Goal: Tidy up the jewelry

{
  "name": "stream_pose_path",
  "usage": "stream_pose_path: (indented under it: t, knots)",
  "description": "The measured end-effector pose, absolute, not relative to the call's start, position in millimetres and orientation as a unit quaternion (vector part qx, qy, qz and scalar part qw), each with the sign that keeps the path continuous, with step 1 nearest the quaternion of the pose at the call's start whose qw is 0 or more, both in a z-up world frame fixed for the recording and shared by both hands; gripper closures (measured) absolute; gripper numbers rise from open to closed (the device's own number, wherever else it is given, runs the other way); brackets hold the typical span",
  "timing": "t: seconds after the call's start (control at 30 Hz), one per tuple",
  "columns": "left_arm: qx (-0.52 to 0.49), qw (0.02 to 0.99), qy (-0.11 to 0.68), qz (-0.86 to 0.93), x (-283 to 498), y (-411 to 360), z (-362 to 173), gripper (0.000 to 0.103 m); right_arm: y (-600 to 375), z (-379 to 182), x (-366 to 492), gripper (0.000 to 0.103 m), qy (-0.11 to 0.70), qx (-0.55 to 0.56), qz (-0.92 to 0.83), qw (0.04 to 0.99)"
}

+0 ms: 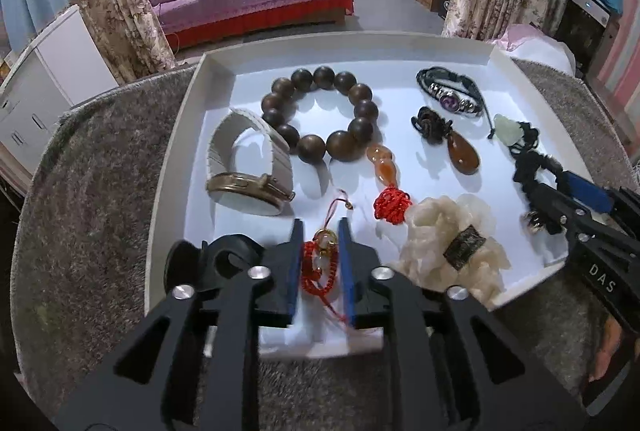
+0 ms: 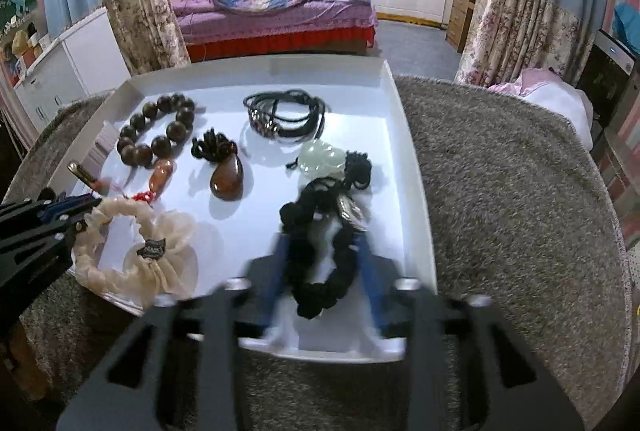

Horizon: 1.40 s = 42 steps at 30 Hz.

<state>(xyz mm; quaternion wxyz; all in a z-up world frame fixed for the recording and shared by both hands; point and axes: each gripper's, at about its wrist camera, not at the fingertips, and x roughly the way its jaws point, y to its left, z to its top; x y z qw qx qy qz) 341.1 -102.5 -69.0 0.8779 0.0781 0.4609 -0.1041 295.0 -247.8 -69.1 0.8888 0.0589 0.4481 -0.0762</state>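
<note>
Left wrist view looks down onto a white tray [image 1: 176, 135] resting on a grey carpeted surface [image 1: 92, 199]. The left gripper [image 1: 320, 235] hangs over the tray's near edge with its blue-padded jaws partly open; a red cord charm [image 1: 322, 263] with pale beads and a gold ring lies between them, its long axis running along the fingers, its thin loop end pointing away toward the tray's middle. The pads stand just beside the cord on either side, not pressing it. Farther in lie a white-strapped wristwatch [image 1: 248, 167] tipped on its side, a ring of dark wooden beads [image 1: 320, 111], an orange gourd pendant [image 1: 382, 167] on a red knot, lying diagonally with the knot nearest the camera, a brown teardrop pendant [image 1: 462, 153], a black leather bracelet [image 1: 450, 91] and a cream scrunchie [image 1: 448, 243].

Right wrist view shows the right gripper [image 2: 322, 243] over the tray's right near corner, jaws moderately apart and blurred. A black braided cord bracelet [image 2: 324, 255] sits between them, its long axis roughly along the fingers, with silver beads at its far end; it appears loose rather than clamped. Just beyond it lies a pale green jade pendant [image 2: 324, 157] on black cord.
</note>
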Motion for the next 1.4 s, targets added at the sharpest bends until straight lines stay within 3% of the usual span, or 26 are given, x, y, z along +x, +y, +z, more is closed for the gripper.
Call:
stream_pose_path:
  t: [0.1, 0.27, 0.4, 0.47, 0.5, 0.6, 0.93, 1.4]
  knots:
    - [0.079, 0.887, 0.444, -0.1, 328.1, -97.0, -50.0, 0.065, -249.0, -56.1, 289.6, 0.055, 0.438, 0.068, -0.072, 0.894]
    - [0.069, 0.905, 0.405, -0.108, 295.9, -83.0, -3.7, 0.045, -244.4, -18.5, 270.6, 0.04, 0.404, 0.061, -0.074, 0.91]
    - [0.071, 0.926, 0.358, -0.101, 259.3, -69.8, 32.8, 0.014, -235.8, 16.0, 237.5, 0.035, 0.379, 0.057, -0.08, 0.92]
    - [0.074, 0.933, 0.338, -0.097, 241.4, -61.8, 46.5, 0.008, -229.4, 32.9, 214.2, 0.023, 0.361, 0.052, -0.09, 0.927]
    - [0.074, 0.937, 0.328, -0.096, 226.2, -56.8, 53.7, 0.004, -226.0, 39.0, 205.1, 0.022, 0.354, 0.049, -0.095, 0.929]
    - [0.075, 0.942, 0.313, -0.098, 193.6, -46.8, 64.5, 0.003, -216.4, 55.5, 174.3, 0.015, 0.34, 0.048, -0.103, 0.933]
    - [0.036, 0.949, 0.309, -0.054, 110.6, -2.7, 48.0, 0.003, -179.7, 75.5, 83.7, 0.014, 0.319, 0.042, -0.119, 0.939]
    - [0.028, 0.956, 0.288, -0.046, 42.8, 17.0, 46.9, 0.003, -163.0, 67.9, 29.6, 0.014, 0.307, 0.047, -0.146, 0.939]
